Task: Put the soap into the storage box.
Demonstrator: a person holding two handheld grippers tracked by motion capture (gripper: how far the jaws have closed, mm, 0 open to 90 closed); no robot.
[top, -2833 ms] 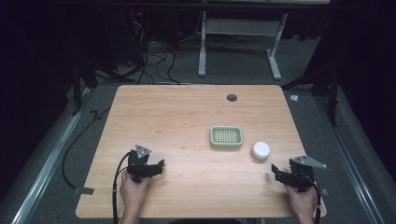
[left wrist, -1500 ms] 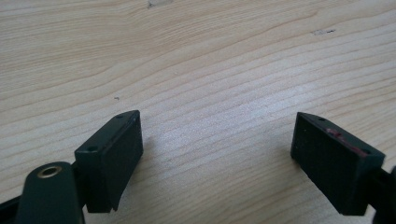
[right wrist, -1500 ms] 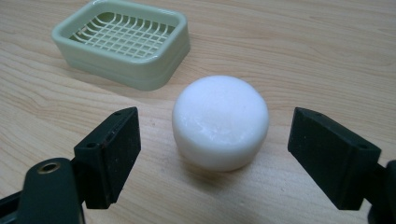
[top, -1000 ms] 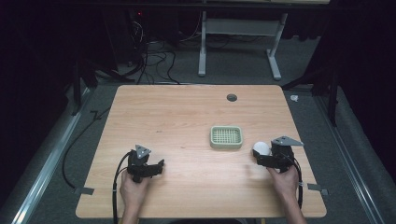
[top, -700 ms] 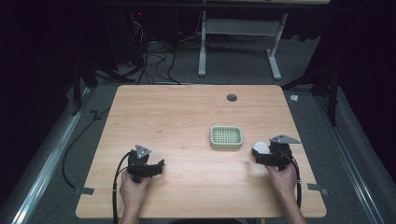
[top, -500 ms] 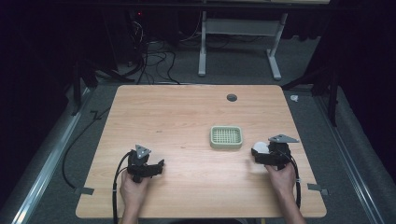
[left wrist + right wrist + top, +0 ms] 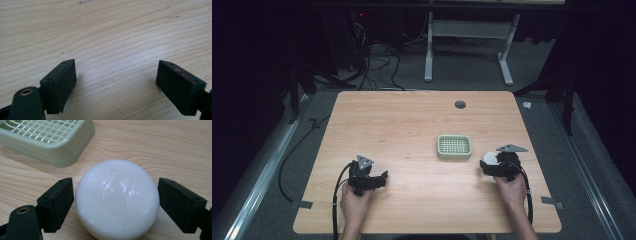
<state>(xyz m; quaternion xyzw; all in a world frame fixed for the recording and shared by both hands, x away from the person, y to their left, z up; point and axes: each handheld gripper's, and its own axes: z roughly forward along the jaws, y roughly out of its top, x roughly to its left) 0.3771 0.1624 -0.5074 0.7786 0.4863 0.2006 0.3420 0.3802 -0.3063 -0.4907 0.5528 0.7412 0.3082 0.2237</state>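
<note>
A round white bar of soap [image 7: 117,198] lies on the wooden table [image 7: 412,130], just right of a pale green soap dish [image 7: 454,147] with a grid top [image 7: 47,127]. My right gripper [image 7: 115,202] is open with a jaw on each side of the soap, small gaps showing between pads and soap. In the high view the soap [image 7: 489,158] peeks out at the front of the right gripper [image 7: 493,167]. My left gripper [image 7: 379,179] rests near the table's front left, open over bare wood [image 7: 116,75].
A dark round grommet hole [image 7: 460,104] sits near the table's far edge. Cables and a white desk frame [image 7: 467,45] lie on the floor beyond. A black cable [image 7: 307,150] runs off the table's left side.
My right gripper has moved from the table's right front edge up and left to the soap, so its jaws now straddle it. The left gripper has stayed still.
</note>
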